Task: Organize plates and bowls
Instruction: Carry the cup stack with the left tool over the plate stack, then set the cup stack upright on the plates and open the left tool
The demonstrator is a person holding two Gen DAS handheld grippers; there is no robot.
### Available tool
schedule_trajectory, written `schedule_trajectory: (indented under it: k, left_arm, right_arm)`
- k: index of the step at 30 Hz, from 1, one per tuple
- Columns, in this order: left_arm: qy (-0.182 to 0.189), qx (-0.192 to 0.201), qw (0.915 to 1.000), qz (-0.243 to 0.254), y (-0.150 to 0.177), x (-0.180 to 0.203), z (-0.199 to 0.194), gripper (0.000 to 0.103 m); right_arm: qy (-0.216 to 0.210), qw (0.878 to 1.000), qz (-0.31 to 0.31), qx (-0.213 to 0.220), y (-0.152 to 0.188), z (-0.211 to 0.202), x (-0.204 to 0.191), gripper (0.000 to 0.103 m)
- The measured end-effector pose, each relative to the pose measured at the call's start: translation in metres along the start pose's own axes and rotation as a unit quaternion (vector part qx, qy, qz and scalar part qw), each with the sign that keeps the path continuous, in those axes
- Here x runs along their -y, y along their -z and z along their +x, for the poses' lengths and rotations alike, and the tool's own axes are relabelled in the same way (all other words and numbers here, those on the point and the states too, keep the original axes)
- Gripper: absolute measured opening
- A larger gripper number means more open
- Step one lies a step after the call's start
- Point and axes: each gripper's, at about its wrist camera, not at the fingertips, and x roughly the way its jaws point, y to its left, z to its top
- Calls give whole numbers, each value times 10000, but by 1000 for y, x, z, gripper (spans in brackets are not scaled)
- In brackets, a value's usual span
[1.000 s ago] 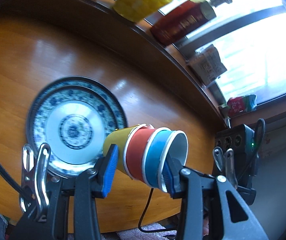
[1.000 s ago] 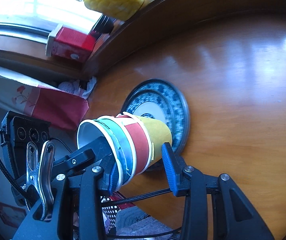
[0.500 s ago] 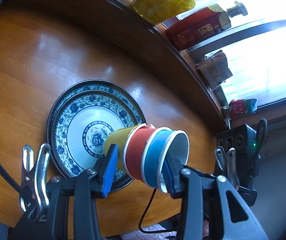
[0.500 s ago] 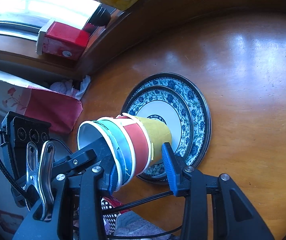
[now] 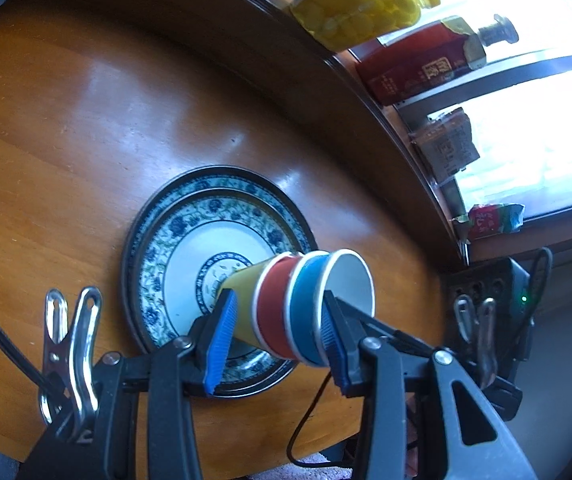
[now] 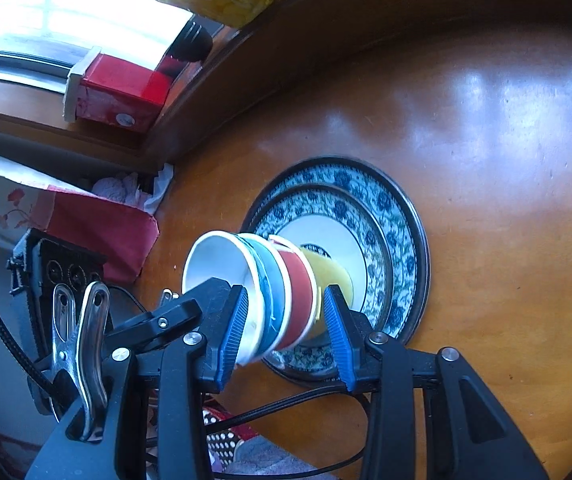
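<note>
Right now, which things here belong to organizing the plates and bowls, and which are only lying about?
For the job:
- stacked plates on the table
- nested cups, gripped by both the left gripper and the right gripper

Lying about:
- yellow jar
- red box
- power strip

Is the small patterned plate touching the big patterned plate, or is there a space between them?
Touching. In the right wrist view the small plate lies flat inside the big plate, resting on it with no gap. The left wrist view shows the same stack.
</note>
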Motion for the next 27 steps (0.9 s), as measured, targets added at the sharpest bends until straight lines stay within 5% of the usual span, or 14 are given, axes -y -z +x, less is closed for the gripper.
schedule_trajectory:
  k: [17,27]
  left_arm:
    - [-535,646,9943,653,9,16,-38,42]
    - [-1281,1166,9730,1525,36,37,-66,42]
  right_arm:
    - [189,9923,-1048,629,17,-32,-34,41]
    - [590,9789,-1711,946,46,-48,-51,41]
